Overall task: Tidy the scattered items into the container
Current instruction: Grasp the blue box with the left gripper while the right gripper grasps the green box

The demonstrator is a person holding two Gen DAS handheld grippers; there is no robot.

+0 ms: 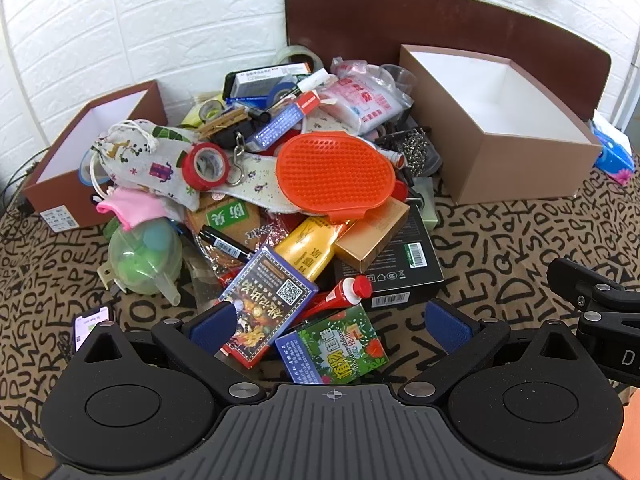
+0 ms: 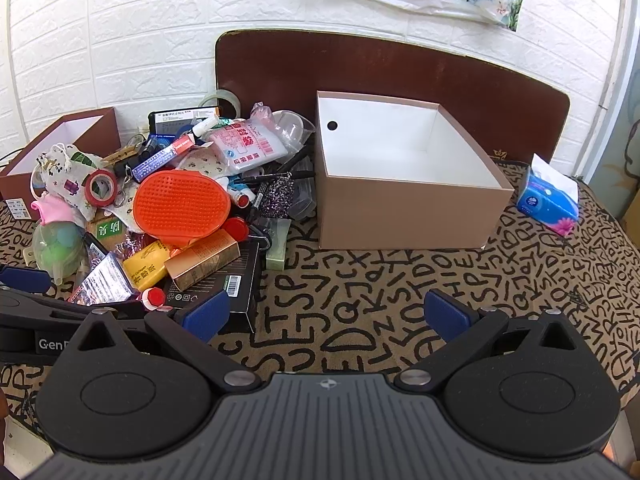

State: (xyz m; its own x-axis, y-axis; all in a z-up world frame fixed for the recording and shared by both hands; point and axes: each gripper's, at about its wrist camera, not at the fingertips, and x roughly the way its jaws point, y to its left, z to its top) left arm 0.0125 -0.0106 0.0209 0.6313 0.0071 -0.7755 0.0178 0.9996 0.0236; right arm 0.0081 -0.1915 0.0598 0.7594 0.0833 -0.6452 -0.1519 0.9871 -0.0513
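A heap of scattered items lies on the patterned cloth: an orange rubber brush (image 1: 335,171) (image 2: 181,201), red tape roll (image 1: 206,166), gold box (image 1: 372,236), black box (image 1: 394,270), card pack (image 1: 266,300) and green pack (image 1: 334,346). An empty brown box (image 1: 496,128) (image 2: 404,184) with white inside stands to the right of the heap. My left gripper (image 1: 330,322) is open, low over the near edge of the heap, with the two packs between its fingers. My right gripper (image 2: 328,314) is open over bare cloth, in front of the brown box.
A second brown box (image 1: 86,148) (image 2: 60,140) stands at the heap's left. A blue tissue pack (image 2: 550,200) lies right of the empty box. A phone (image 1: 92,322) rests on the cloth near left. A dark headboard (image 2: 400,68) and white brick wall are behind.
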